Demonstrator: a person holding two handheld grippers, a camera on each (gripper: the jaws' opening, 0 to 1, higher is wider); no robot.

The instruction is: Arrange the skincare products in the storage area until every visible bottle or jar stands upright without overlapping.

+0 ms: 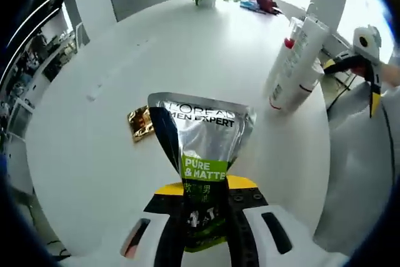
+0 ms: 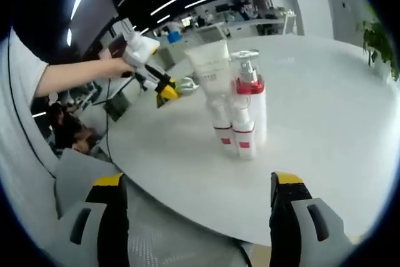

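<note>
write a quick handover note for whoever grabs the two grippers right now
Left gripper: shut on the L'Oreal tube, held above the white table.
Right gripper: open, holding nothing, at the table edge facing the white and red bottles.
Done: those bottles stand upright in a tight cluster.
Left: stand the tube upright clear of them. A small gold packet lies flat on the table.

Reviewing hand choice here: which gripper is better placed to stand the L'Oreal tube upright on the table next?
Left. The left gripper is already shut on the L'Oreal tube above the white table. The right gripper is open, holding nothing, near the white bottles.
</note>
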